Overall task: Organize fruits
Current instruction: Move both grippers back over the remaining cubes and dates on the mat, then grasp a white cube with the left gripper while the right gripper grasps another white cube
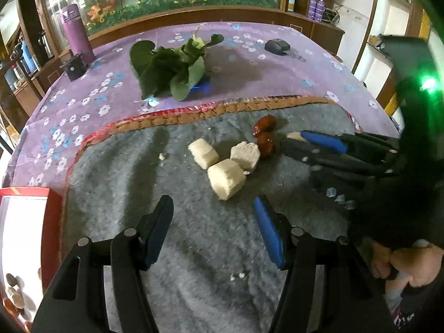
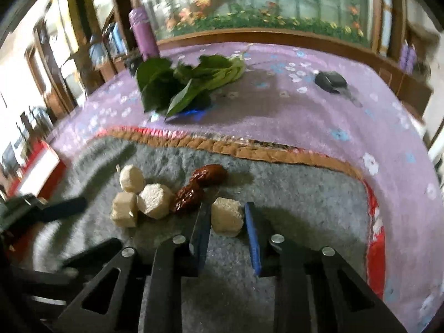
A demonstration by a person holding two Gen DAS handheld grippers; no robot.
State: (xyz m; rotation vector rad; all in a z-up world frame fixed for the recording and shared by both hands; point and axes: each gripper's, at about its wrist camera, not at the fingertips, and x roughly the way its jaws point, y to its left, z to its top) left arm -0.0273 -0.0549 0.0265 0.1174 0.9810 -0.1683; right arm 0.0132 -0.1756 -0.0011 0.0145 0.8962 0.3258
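Observation:
On the grey felt mat (image 1: 194, 249) lie three pale cut fruit chunks (image 1: 226, 177) and two wrinkled red dates (image 1: 266, 137). My left gripper (image 1: 212, 204) is open just in front of the nearest chunk, holding nothing. In the right wrist view my right gripper (image 2: 226, 222) is shut on a fourth pale chunk (image 2: 227, 216), which rests on the mat (image 2: 305, 199) beside the dates (image 2: 194, 191). The other chunks (image 2: 152, 199) lie to its left. From the left wrist view that gripper (image 1: 302, 141) reaches in from the right, and its chunk is mostly hidden.
A red box (image 1: 52, 222) with a white inside stands at the mat's left edge, with a few pieces in it (image 1: 14, 291). Leafy greens (image 1: 172, 66), a purple bottle (image 1: 76, 33), a small black box (image 1: 73, 68) and a black key fob (image 1: 277, 46) lie on the purple flowered cloth.

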